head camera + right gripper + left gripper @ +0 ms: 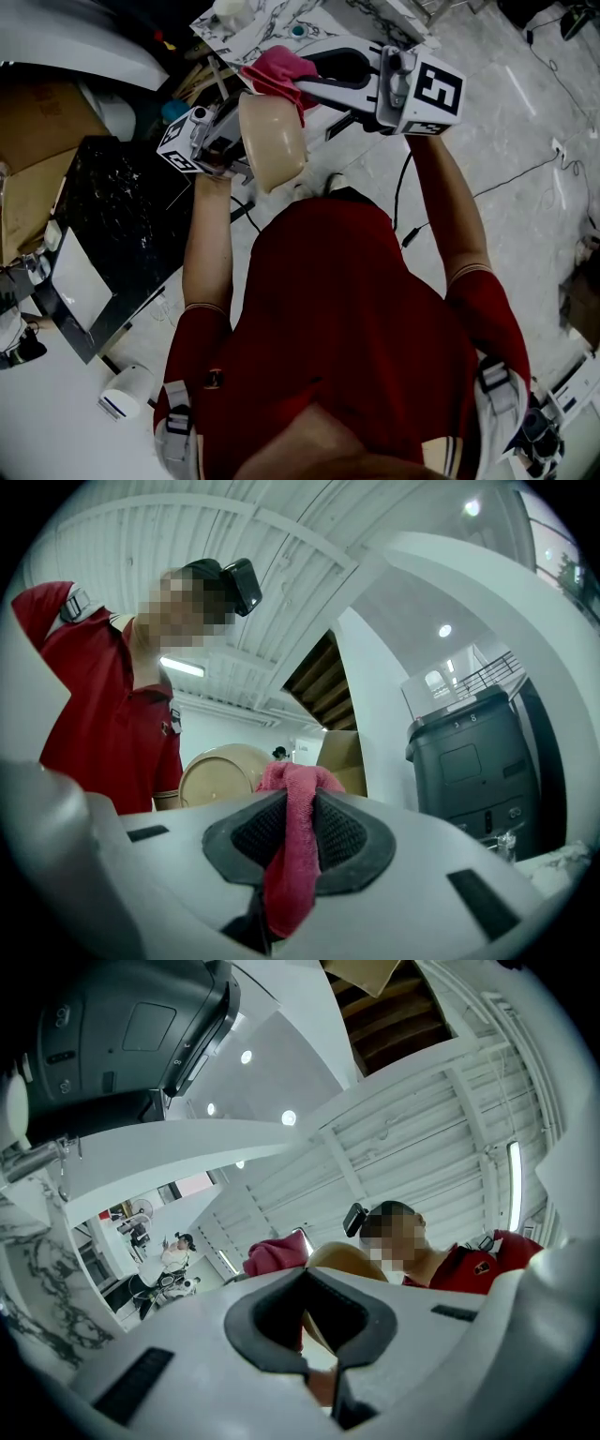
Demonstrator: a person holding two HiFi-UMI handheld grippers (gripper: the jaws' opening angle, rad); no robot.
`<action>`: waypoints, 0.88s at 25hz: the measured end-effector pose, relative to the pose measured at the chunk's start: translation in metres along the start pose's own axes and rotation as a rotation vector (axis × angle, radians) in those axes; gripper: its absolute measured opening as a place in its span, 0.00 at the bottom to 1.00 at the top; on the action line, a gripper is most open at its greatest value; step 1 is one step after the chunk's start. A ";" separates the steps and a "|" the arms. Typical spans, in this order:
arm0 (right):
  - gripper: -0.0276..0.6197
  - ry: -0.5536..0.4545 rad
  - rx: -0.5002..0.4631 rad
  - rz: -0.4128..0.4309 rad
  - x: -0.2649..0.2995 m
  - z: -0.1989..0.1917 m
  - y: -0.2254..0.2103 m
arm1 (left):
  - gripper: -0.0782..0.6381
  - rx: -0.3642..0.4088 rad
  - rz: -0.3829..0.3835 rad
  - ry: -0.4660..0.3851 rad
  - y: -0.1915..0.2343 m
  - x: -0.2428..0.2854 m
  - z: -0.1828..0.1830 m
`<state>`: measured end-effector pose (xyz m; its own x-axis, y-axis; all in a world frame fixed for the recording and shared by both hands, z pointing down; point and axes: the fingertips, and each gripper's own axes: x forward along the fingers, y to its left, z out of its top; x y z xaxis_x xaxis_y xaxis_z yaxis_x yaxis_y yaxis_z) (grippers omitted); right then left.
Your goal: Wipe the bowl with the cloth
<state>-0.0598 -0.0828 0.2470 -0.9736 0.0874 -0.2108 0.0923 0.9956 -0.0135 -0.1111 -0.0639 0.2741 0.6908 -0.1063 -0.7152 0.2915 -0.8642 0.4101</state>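
Fingers (258, 841) of the right gripper (298, 829) are clenched on a crumpled pink cloth (292, 874), bunched between them. Those of the left gripper (314, 1321) grasp the rim of a round beige bowl (272, 141), held on edge in the air before the person. The cloth sits at the bowl's upper edge; whether they touch is unclear. The bowl's inside is hard to make out, mostly hidden behind the left fingers.

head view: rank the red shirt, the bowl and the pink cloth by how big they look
1. red shirt, by far the largest, though it is also close to the camera
2. bowl
3. cloth, only a little smaller than the bowl; it is bunched up, so its spread-out size is unsure
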 end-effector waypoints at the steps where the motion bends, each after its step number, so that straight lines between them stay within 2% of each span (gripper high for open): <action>1: 0.15 -0.018 0.016 -0.013 -0.001 -0.001 -0.002 | 0.12 0.003 0.002 -0.013 0.001 0.000 0.002; 13: 0.15 -0.207 0.224 -0.200 -0.012 -0.021 -0.019 | 0.12 0.035 0.064 -0.185 0.013 -0.009 0.022; 22: 0.15 -0.297 0.334 -0.354 -0.018 -0.034 -0.025 | 0.12 0.068 0.164 -0.300 0.025 -0.015 0.039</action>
<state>-0.0518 -0.1080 0.2848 -0.8610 -0.3103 -0.4029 -0.1205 0.8942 -0.4312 -0.1400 -0.1029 0.2723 0.4970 -0.3772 -0.7815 0.1411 -0.8535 0.5016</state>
